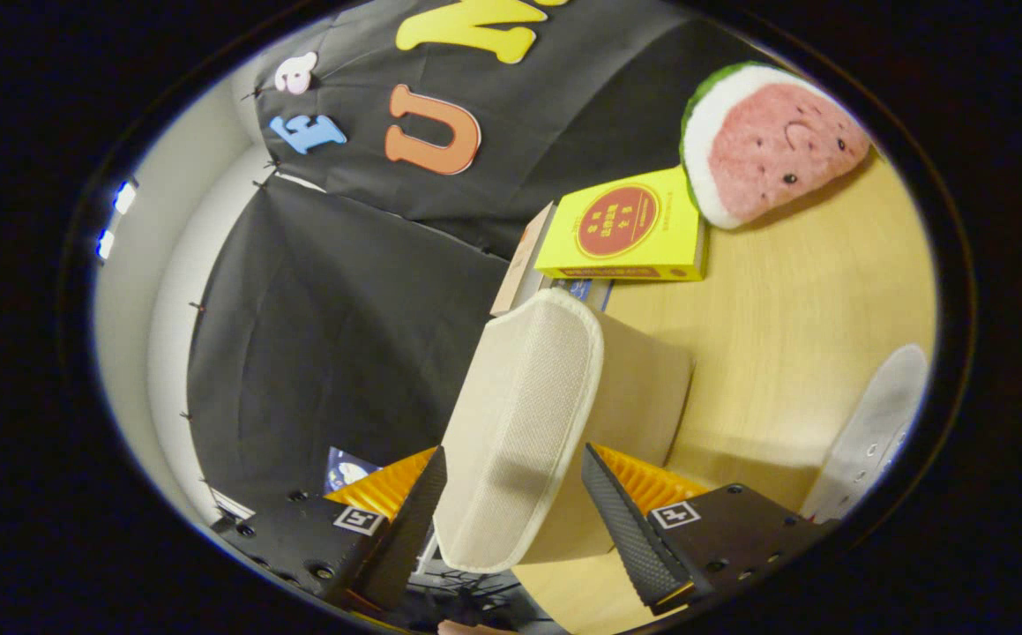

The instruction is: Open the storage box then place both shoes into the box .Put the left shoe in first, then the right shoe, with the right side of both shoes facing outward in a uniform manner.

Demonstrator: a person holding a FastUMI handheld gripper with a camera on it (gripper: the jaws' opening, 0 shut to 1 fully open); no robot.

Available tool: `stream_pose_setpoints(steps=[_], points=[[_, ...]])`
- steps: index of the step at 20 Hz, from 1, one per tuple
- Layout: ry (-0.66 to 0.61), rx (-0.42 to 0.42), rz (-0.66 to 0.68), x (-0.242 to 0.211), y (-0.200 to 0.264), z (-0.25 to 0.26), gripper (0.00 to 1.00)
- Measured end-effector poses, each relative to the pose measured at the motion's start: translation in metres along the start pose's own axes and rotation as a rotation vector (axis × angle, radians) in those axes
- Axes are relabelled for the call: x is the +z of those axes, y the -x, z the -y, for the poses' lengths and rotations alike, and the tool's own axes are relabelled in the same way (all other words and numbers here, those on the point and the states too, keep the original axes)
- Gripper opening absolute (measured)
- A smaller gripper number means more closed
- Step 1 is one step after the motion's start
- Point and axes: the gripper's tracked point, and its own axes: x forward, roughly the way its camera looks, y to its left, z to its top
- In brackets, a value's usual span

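The beige fabric storage box (643, 388) sits on the wooden table, seen with the view rolled to one side. Its woven lid (528, 397), edged with piping, reaches down between my fingers. My gripper (513, 450) is open and straddles the lid's near end. One finger (418, 520) lies close against the lid's edge. The other finger (621, 520) stands a little apart from it, in front of the box's side. A pale shoe (872, 432) with eyelets lies on the table beyond that finger, partly cut off.
Beyond the box lies a yellow book (625, 229) on top of other books. A watermelon-slice plush (766, 145) rests behind it. The wooden table (784, 300) spreads between the box and the shoe. The black booth wall (334, 353) stands close beside the box.
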Motion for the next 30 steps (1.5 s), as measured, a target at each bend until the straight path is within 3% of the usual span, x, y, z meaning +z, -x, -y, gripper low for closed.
stream_pose_setpoints(steps=[4,7,11,14,17,18,30], points=[[-0.052,0.122,-0.057,-0.004,-0.011,-0.005,0.93],[-0.096,0.149,-0.084,-0.006,-0.021,0.001,0.83],[-0.075,0.118,-0.083,-0.007,-0.014,0.002,0.51],[-0.101,0.085,-0.05,0.0,-0.001,-0.002,0.13],[-0.074,0.044,-0.054,0.0,0.015,-0.014,0.12],[-0.064,0.032,-0.032,0.001,0.014,-0.023,0.01],[0.101,-0.131,-0.028,0.014,0.007,-0.131,0.0]])
